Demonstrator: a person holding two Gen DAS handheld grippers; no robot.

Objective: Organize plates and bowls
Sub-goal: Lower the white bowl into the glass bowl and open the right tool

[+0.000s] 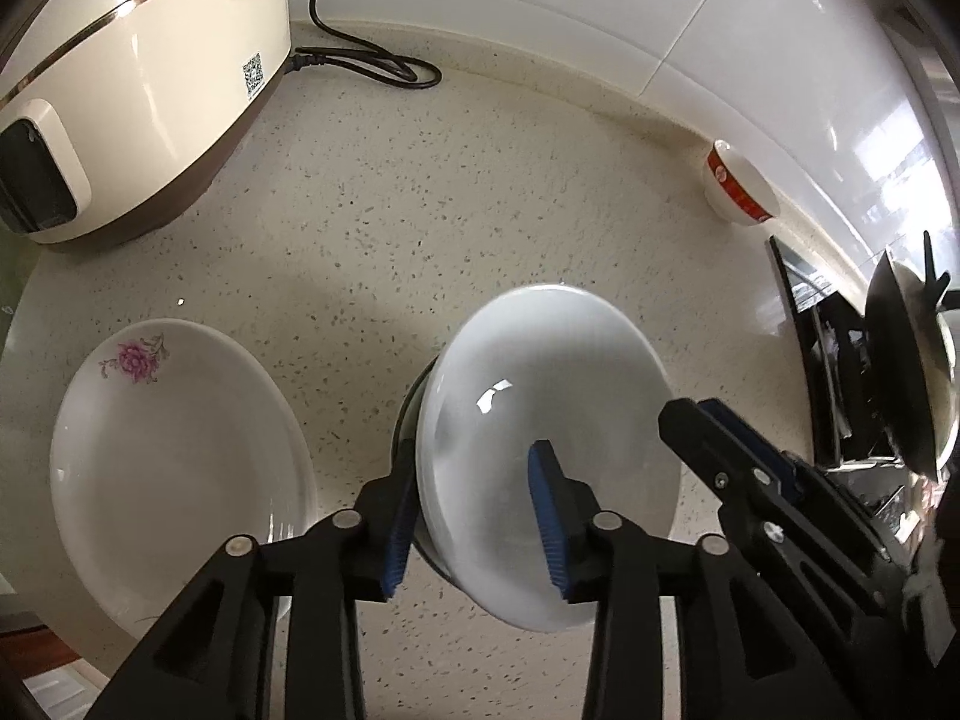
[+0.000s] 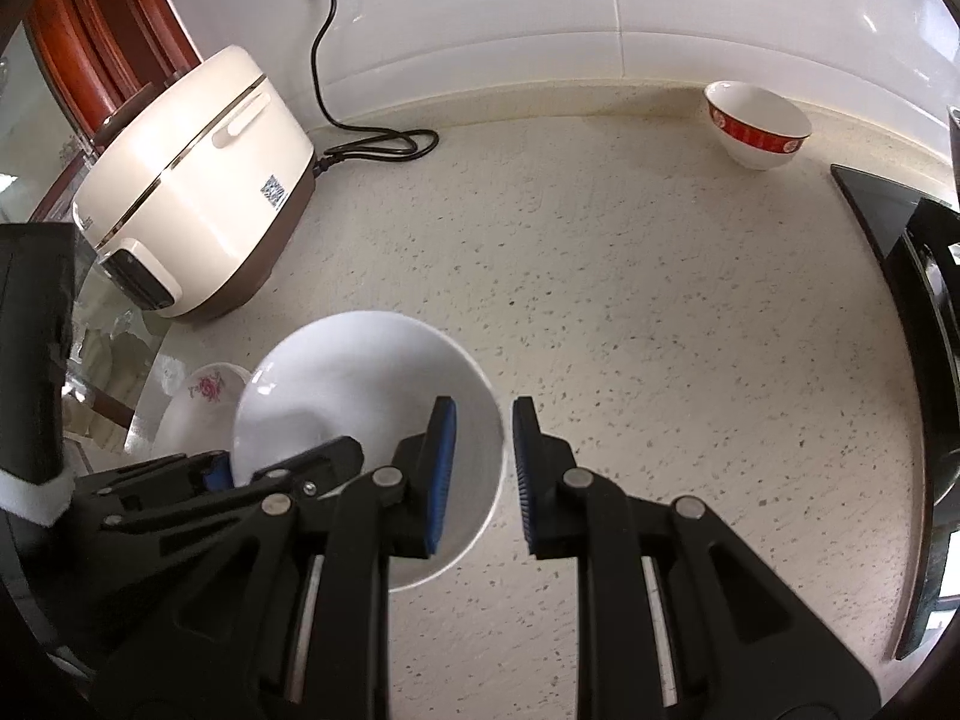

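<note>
The speckled surface [image 2: 660, 330] runs ahead of both tools to a white tiled wall. A cream rice cooker [image 1: 138, 84] w/ brown base sits far ahead-left of the left tool, its black cord [image 1: 360, 54] looped on the surface beside it. A black stovetop [image 2: 888, 210] lies off to the right of the right tool. A flower-print plate [image 1: 174, 468] rests on the surface just left of the left tool. The left tool [image 1: 474, 516] is clamped on the rim of a white bowl [image 1: 552, 450], one pad outside, one inside, bowl tilted & lifted. The right tool [image 2: 483, 474] is spread part-way, holding nothing, its left pad over the bowl's rim, the other pad beside it. A small red-banded bowl [image 2: 757, 123] stands far ahead-right, near the wall.
</note>
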